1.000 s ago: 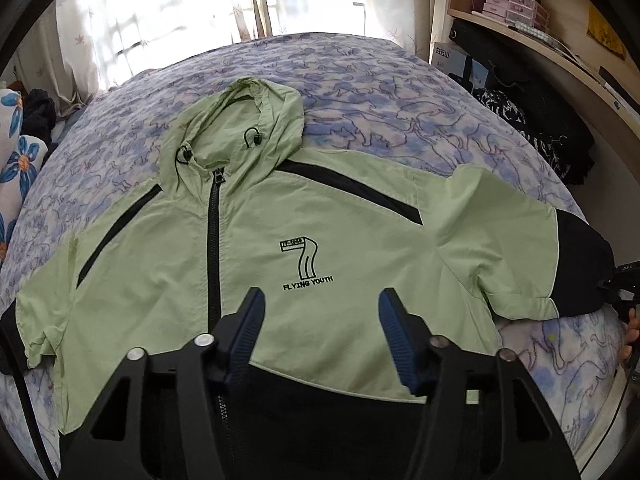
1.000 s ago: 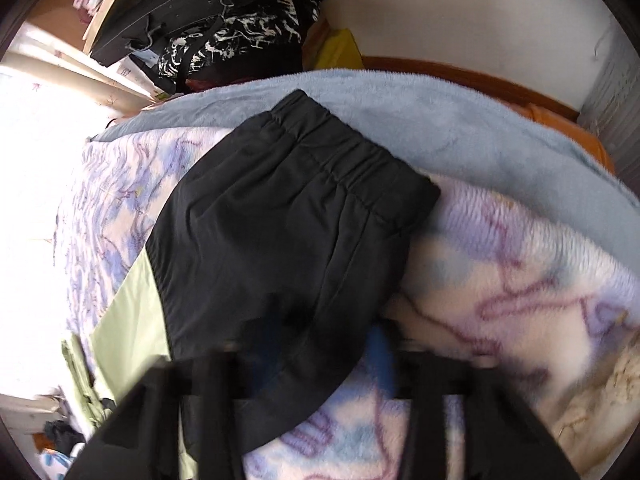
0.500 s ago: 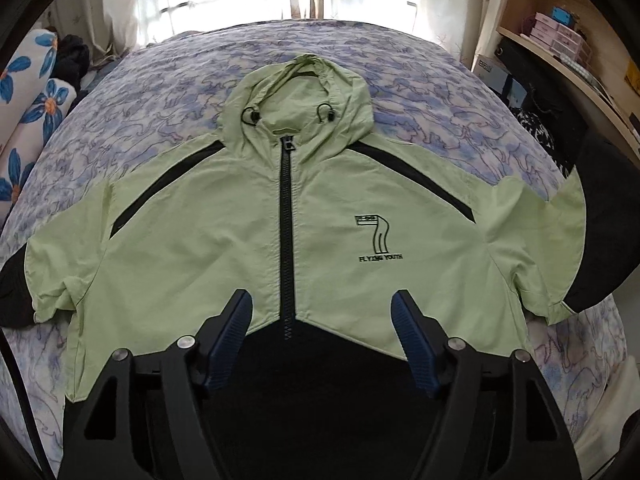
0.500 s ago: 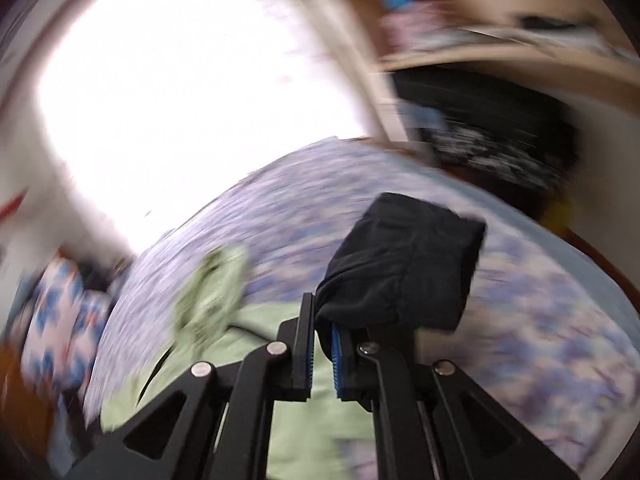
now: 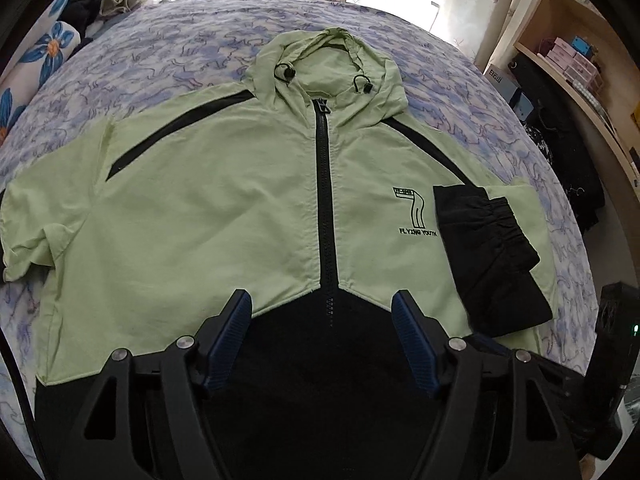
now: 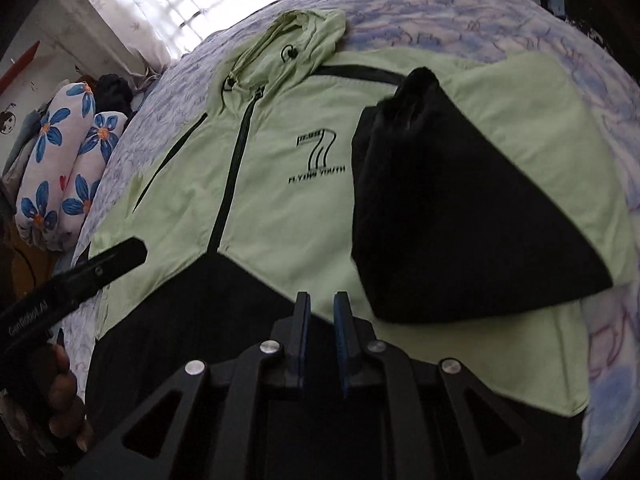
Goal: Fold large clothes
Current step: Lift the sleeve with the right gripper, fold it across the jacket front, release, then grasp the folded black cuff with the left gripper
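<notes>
A light green hooded jacket [image 5: 224, 208] with a black zip and black hem lies face up on the bed. Its right sleeve is folded inward, so the black cuff end [image 5: 488, 248] rests on the chest beside the printed logo. The same black sleeve [image 6: 460, 208] shows in the right wrist view. My left gripper [image 5: 320, 297] is open above the black hem at the foot of the zip, holding nothing. My right gripper [image 6: 321, 296] hovers over the hem just left of the folded sleeve. Its jaws are opening and stand a narrow gap apart with nothing between them.
The bed cover [image 5: 160, 48] is purple-patterned. Floral pillows [image 6: 68, 160] lie at the bed's left side. A wooden shelf with small boxes [image 5: 568, 60] and dark clothes [image 5: 572, 168] stand to the right. A hand [image 6: 60, 400] holds the left gripper, one finger [image 6: 120, 256] showing.
The right gripper carried the black sleeve end from the bed's right edge onto the jacket's chest and let it go. The left gripper widened and shifted to the zip's foot.
</notes>
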The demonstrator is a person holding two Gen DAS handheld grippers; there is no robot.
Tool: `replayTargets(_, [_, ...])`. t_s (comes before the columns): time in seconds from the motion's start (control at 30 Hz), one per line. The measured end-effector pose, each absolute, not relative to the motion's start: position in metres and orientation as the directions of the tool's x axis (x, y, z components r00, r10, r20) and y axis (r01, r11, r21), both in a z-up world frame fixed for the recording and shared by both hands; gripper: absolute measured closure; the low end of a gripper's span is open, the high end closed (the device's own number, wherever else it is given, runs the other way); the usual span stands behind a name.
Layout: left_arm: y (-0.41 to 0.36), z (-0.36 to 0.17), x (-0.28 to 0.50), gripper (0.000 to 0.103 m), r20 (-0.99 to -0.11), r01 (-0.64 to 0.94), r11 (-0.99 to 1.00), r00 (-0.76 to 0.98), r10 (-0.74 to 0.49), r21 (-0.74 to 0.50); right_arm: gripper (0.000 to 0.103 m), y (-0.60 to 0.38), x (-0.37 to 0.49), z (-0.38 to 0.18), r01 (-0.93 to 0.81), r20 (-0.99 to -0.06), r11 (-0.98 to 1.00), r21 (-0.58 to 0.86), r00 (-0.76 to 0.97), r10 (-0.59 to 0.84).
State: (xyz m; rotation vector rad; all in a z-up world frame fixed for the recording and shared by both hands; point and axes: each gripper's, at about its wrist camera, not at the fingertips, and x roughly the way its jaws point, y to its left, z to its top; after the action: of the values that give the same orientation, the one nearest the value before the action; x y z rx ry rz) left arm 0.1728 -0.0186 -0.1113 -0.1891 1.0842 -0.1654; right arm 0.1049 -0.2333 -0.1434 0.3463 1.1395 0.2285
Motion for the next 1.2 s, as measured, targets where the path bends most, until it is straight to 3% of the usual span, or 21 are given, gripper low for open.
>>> replayTargets(0.13, [-0.038,-0.117,0.173,0.032,-0.859,0.085,0.970,0.452,-0.240,-0.226,0.090,-0.249,0.076,-0.140,0.024,-0.807,0.890,0.456,0.432,0.402])
replayTargets(0.6, [-0.181,-0.123,0.176,0.031,-0.876,0.366,0.918,0.380,-0.296,-0.151,0.090,-0.331,0.028,-0.100,0.215,-0.734,0.862,0.459,0.639,0.231])
replayTargets(0.83, [-0.229,-0.149,0.185,0.030,-0.905,0.408,0.913,0.380,-0.189,-0.020,0.090,-0.346,0.020,-0.109,0.238,-0.743,0.851,0.468,0.627,0.233])
replayTargets(0.87, [-0.232,-0.151,0.188,0.034,-0.903,0.404,0.915,0.394,-0.172,0.002,0.090,-0.347,0.019,-0.110,0.239,-0.743,0.849,0.471,0.626,0.236])
replayTargets(0.97, [-0.226,-0.150,0.198,0.094,-0.901,0.401,0.916,0.398,-0.170,0.004,0.090,-0.346,0.015,-0.111,0.232,-0.739,0.850,0.474,0.629,0.240])
replayTargets(1.2, [-0.148,-0.096,0.206,0.096,-0.805,0.273,0.958,0.548,-0.226,-0.083,0.090,-0.337,0.016,-0.106,0.194,-0.734,0.879,0.436,0.642,0.222])
